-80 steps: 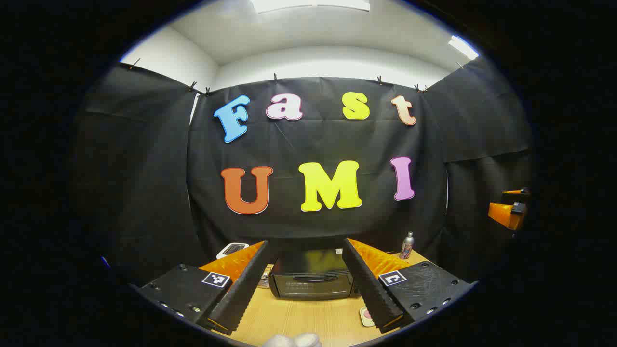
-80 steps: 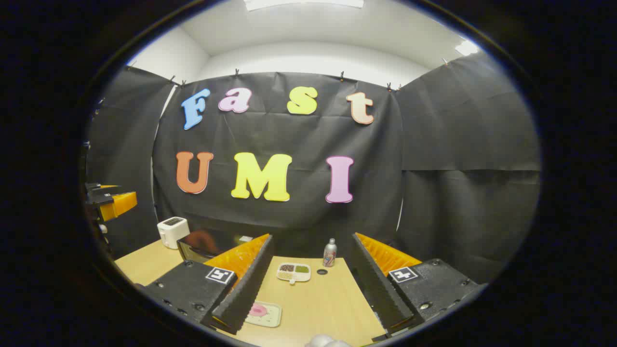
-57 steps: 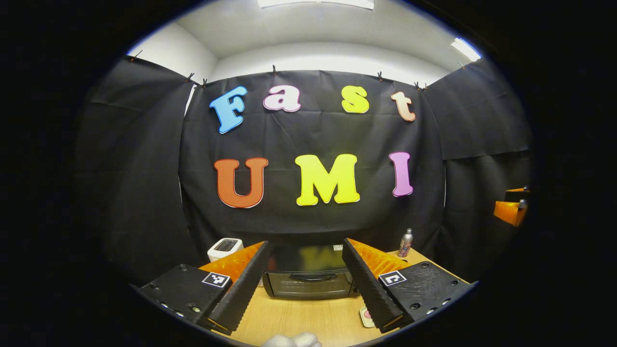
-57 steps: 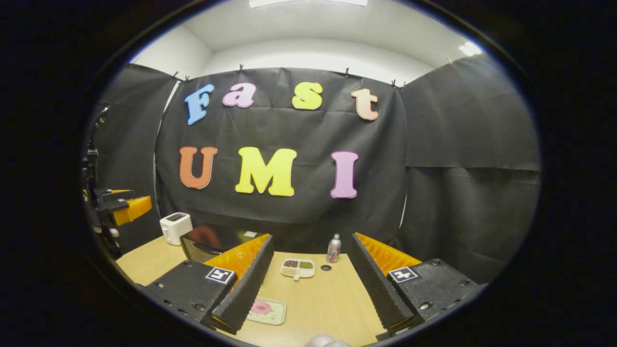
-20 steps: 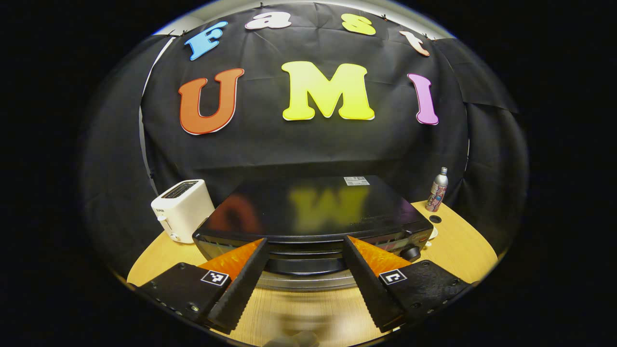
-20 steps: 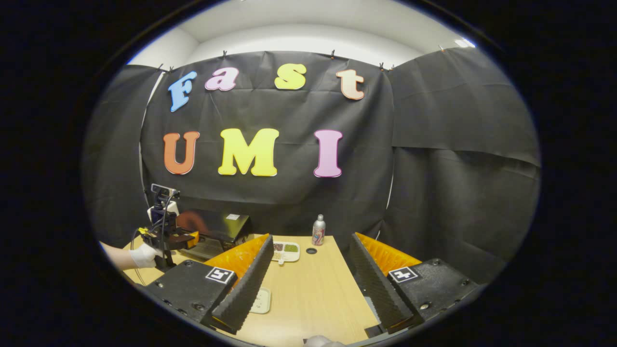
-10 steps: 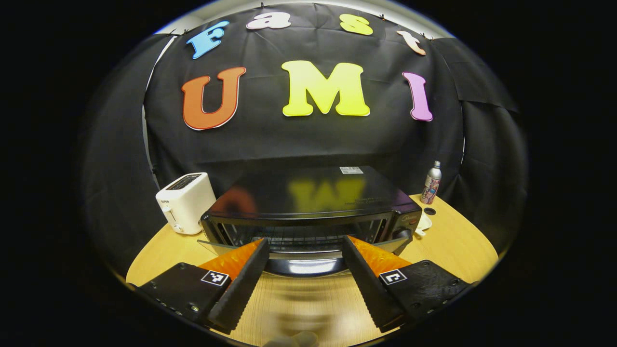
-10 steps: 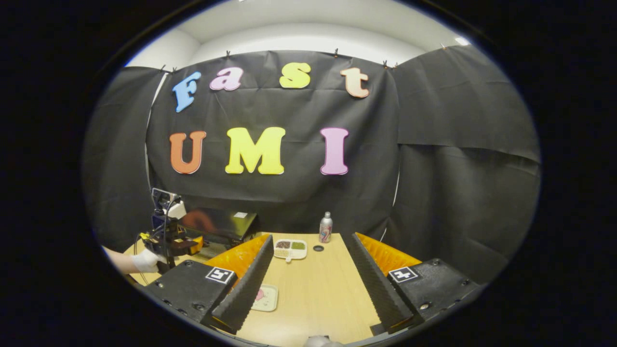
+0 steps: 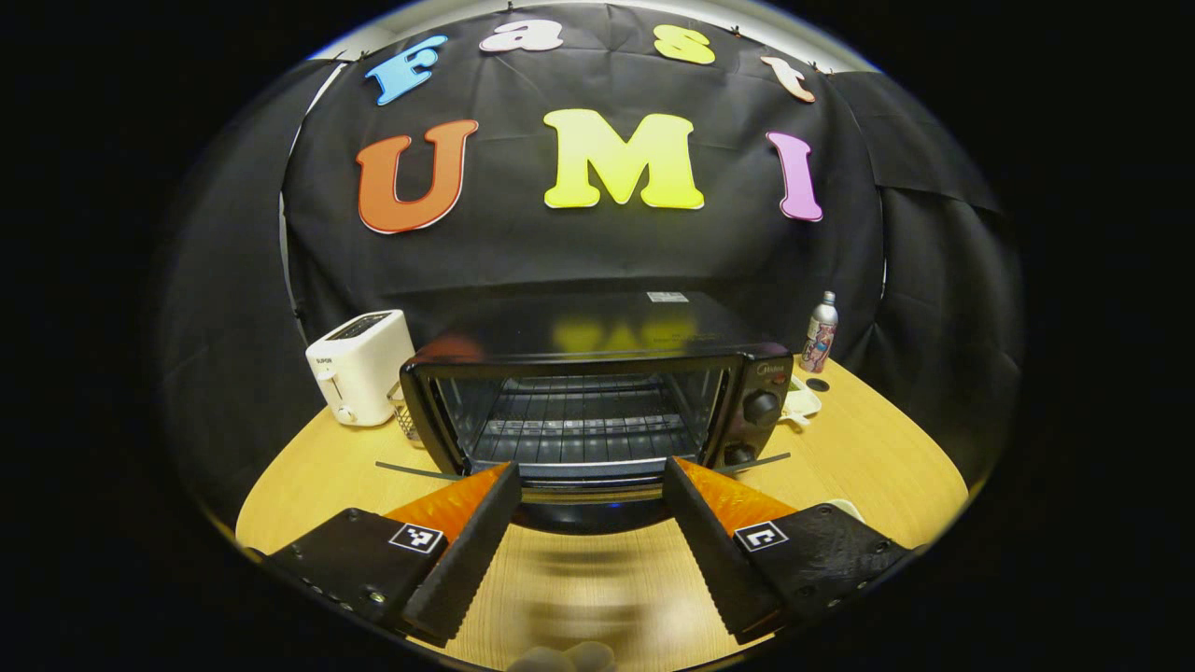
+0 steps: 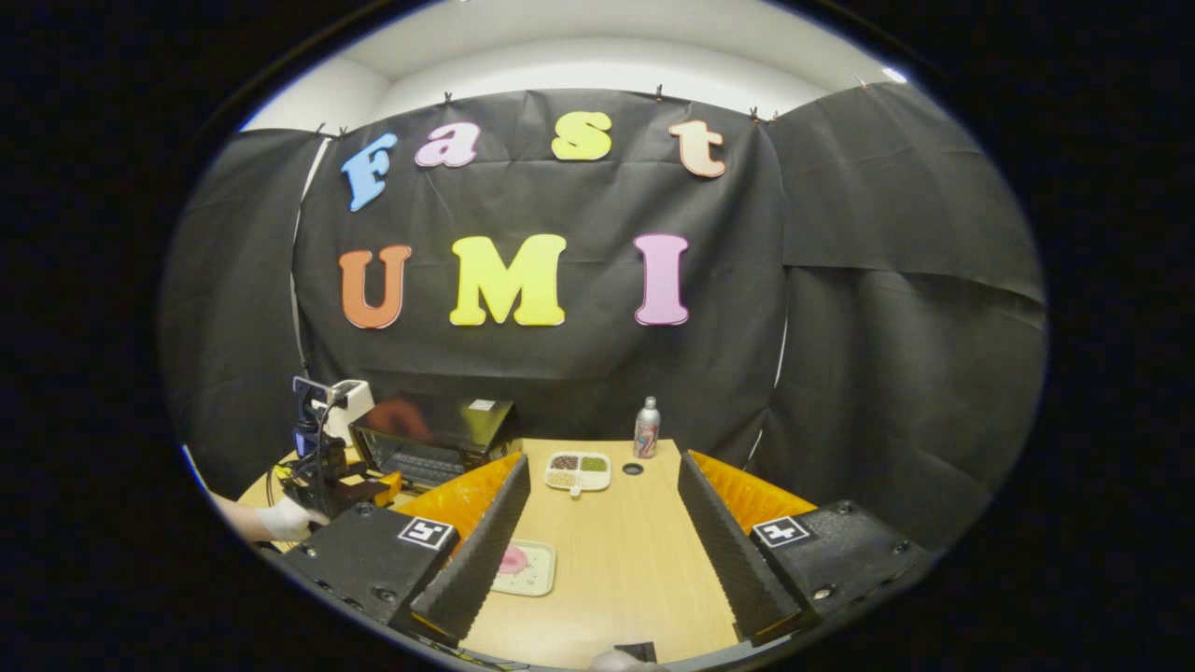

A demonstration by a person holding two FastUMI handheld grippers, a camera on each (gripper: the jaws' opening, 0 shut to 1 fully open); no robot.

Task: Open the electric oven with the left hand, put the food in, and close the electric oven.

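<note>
Wooden bench (image 9: 868, 457) before black cloth wall. One electric oven (image 9: 597, 392), far left on bench, door (image 9: 579, 481) dropped open, wire rack bare inside. One white toaster (image 9: 359, 366) left of oven, one bottle (image 9: 820, 333) right. Left gripper (image 9: 588, 481) spread wide at door's front edge, gripping nothing. Right gripper view adds: one tray (image 10: 527, 567) with pink food (image 10: 512, 560) near (between its fingers), one divided dish (image 10: 578, 471) farther. Right gripper (image 10: 602, 476) wide, empty.
</note>
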